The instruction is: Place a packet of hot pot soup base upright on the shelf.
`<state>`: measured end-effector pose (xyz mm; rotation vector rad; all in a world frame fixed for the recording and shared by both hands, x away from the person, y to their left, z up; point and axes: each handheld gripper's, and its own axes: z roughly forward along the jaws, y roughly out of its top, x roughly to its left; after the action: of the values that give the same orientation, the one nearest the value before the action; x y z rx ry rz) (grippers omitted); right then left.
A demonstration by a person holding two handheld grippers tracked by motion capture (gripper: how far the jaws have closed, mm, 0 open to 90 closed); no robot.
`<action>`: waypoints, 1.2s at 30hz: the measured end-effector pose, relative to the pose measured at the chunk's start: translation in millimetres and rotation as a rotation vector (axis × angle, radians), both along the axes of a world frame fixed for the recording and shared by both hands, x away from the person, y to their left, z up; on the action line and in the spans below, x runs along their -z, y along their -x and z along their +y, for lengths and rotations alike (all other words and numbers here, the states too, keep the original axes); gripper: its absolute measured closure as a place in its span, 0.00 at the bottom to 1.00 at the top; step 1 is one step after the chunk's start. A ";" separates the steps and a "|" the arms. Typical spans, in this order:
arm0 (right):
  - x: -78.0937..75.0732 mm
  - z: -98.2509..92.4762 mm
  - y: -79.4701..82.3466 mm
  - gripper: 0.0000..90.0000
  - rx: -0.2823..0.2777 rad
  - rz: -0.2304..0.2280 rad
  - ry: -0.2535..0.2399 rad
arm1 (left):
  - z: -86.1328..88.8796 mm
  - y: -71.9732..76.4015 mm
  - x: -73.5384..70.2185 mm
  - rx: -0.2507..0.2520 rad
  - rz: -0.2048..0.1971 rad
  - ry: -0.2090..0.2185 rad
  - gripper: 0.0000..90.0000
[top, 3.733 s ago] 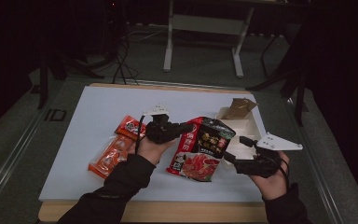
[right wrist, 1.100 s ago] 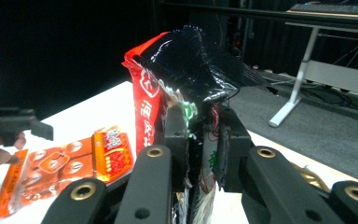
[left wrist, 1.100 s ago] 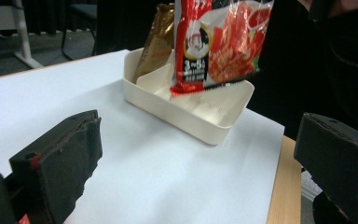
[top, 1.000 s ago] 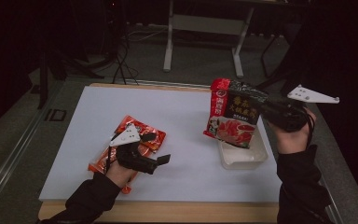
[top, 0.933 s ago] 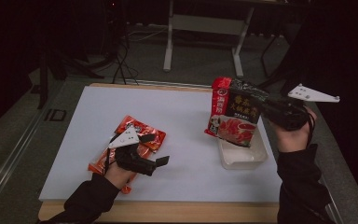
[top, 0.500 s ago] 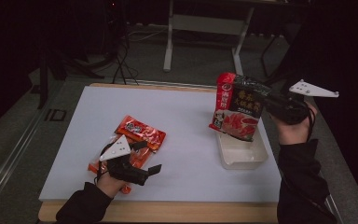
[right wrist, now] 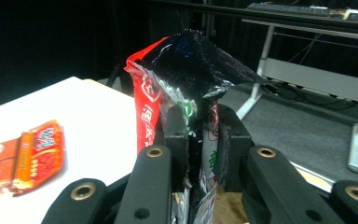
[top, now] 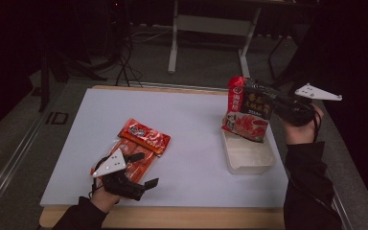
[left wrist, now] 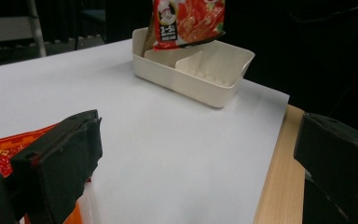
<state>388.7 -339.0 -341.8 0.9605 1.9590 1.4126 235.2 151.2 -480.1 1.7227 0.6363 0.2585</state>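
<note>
A large red and black snack packet point(top: 247, 109) hangs upright over the far end of a white divided tray point(top: 249, 165). My right gripper point(top: 274, 102) is shut on the packet's upper part, and in the right gripper view the crumpled foil point(right wrist: 186, 60) sits pinched between the jaws of that gripper point(right wrist: 200, 126). In the left gripper view the packet's lower edge point(left wrist: 186, 21) hangs just over the tray point(left wrist: 191, 86). My left gripper point(top: 143, 170) stands open near the table's front left, beside a small red packet point(top: 143, 136) and a clear orange one point(top: 133, 165). Between its jaws point(left wrist: 198, 128) there is nothing.
White sheet point(top: 191, 129) covers a wooden table whose front edge point(top: 182, 218) lies just under my left hand. The red packet's corner point(left wrist: 0, 156) lies by the left jaw. Beyond the table, a dark floor holds cables and a metal stand point(top: 211, 28).
My right hand has carried the large packet slightly right and down over the tray. My left gripper has drawn back from the red packets toward the front edge, still open.
</note>
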 end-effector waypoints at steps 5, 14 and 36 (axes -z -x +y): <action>9.5 -0.5 -11.8 0.86 0.008 0.007 0.044 | 0.8 0.2 3.5 -0.002 0.017 0.005 0.02; 28.3 -0.5 -24.8 0.85 -0.030 0.011 0.068 | 0.4 -1.8 9.0 -0.001 0.015 0.010 0.02; 57.0 -7.4 -26.6 0.84 -0.090 0.064 -0.034 | -0.6 -4.5 15.9 0.002 0.029 0.020 0.02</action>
<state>415.3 -346.4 -398.8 0.9541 2.0544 1.4859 239.7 150.6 -496.0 1.7107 0.6563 0.2254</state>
